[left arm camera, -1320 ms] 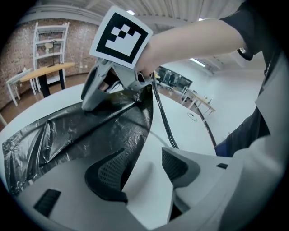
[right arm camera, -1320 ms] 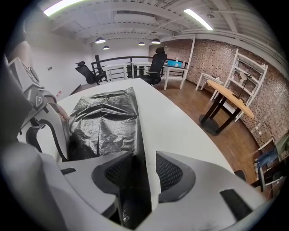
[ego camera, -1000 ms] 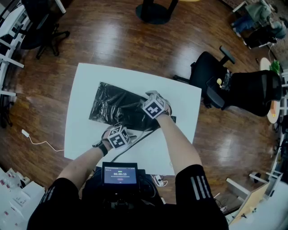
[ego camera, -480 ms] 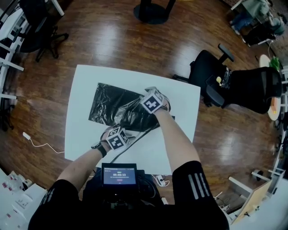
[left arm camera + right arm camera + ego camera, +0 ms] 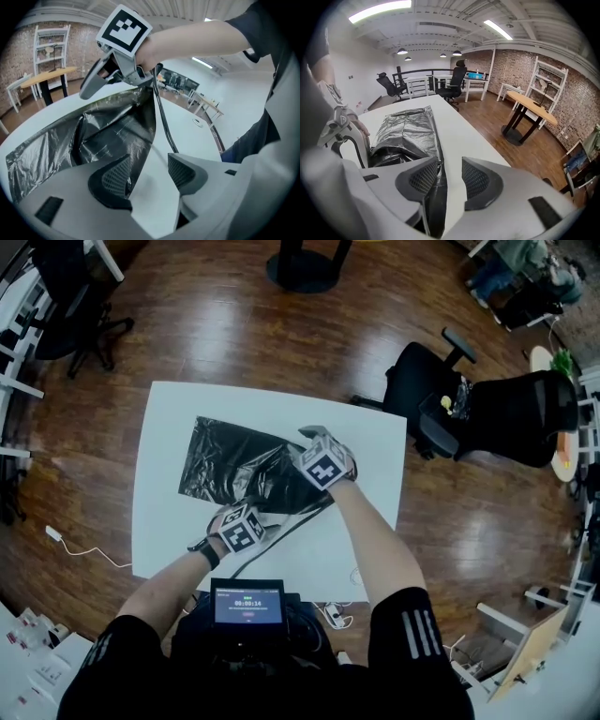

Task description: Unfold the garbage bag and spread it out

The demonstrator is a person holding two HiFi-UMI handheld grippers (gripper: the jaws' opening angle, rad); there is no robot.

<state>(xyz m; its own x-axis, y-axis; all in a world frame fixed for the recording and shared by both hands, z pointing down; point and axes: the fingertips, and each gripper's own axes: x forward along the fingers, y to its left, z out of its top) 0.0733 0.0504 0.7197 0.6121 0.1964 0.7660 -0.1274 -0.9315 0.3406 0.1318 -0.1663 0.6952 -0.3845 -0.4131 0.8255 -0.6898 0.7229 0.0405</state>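
Note:
The black garbage bag (image 5: 230,465) lies partly unfolded on the white table (image 5: 366,549). My right gripper (image 5: 304,448) hovers over the bag's right end. Seen from the left gripper view, the right gripper (image 5: 93,86) has a layer of the bag (image 5: 108,136) pulled up to it like a tent. In the right gripper view its jaws (image 5: 444,176) stand apart and have just closed a little, with film hanging off the left finger (image 5: 419,180). My left gripper (image 5: 249,506) rests at the bag's near edge. Its jaws (image 5: 147,173) are open, with the bag's edge beside the left pad (image 5: 112,176).
A black cable (image 5: 281,531) runs across the table's near part. Black office chairs (image 5: 441,409) stand right of the table, and a round pedestal base (image 5: 300,268) stands beyond it. A white cable (image 5: 84,540) lies on the wooden floor at the left.
My right gripper has risen slightly, and the bag's right part has bunched and lifted under it. The left gripper has stayed at the bag's near edge.

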